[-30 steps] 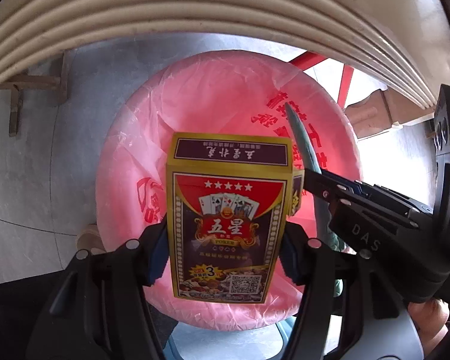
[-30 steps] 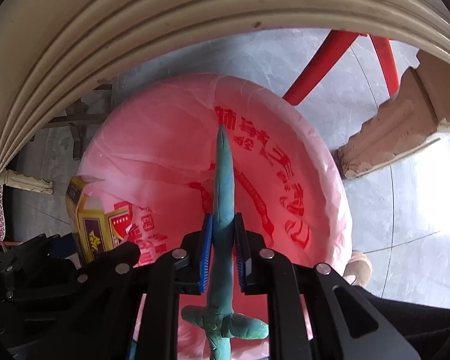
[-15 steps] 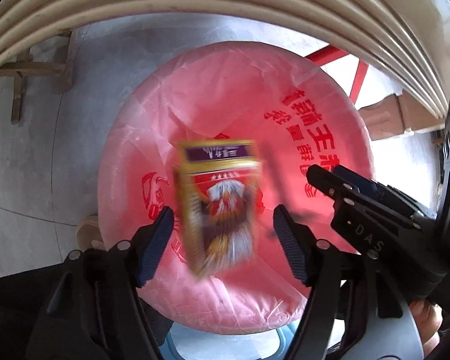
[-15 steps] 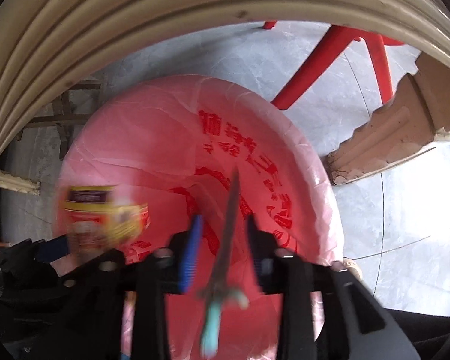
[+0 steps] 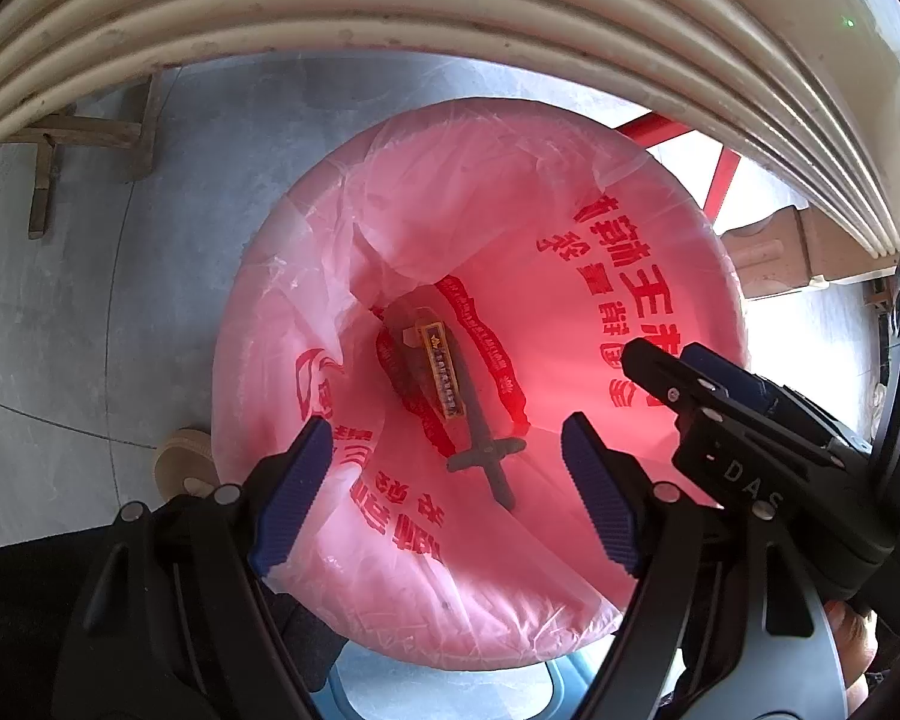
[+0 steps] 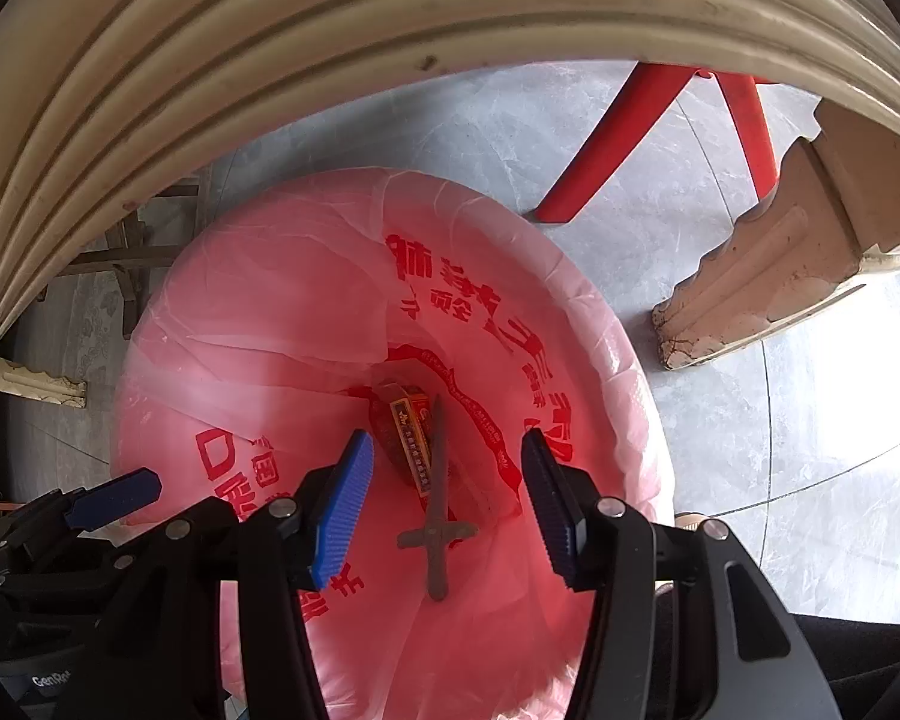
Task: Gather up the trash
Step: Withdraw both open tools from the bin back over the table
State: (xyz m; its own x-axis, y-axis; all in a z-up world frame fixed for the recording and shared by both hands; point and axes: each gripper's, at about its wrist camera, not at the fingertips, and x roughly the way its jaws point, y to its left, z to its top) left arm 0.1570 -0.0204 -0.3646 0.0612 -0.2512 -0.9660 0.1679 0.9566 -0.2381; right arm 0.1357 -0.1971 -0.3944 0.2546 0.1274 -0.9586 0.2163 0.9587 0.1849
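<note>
Grey stone floor (image 6: 660, 240) runs under everything, with a red chair leg (image 6: 594, 150) and a tan carved block (image 6: 762, 294) standing on it beyond the bin, and a ribbed cream rim (image 5: 450, 6) arching across the top of both views. On that floor sits the round bin lined with a thin pink plastic bag printed in red characters (image 5: 600, 312).

Both pieces of trash lie at the bottom of the bag, near its middle: the yellow-and-red cardboard box of playing cards (image 5: 439, 369) rests on edge, and the dull grey-green toy sword with a short crossguard (image 5: 486, 450) lies touching it, blade toward the box, hilt toward the near wall of the bag. In the red light of the liner both look dark and small.

The left claw (image 5: 444, 492) hangs over the bin mouth with its blue ribbed pads spread wide and opening further, nothing between them. The right claw (image 6: 444, 504) hangs beside it, jaws also opening, likewise empty.

The drop looks done, so the step in hand is probably a clean release. To do it well, let both claws finish opening before lifting, rise straight up, and keep the pads clear of the loose bag film so the liner is not dragged off the bin rim.
</note>
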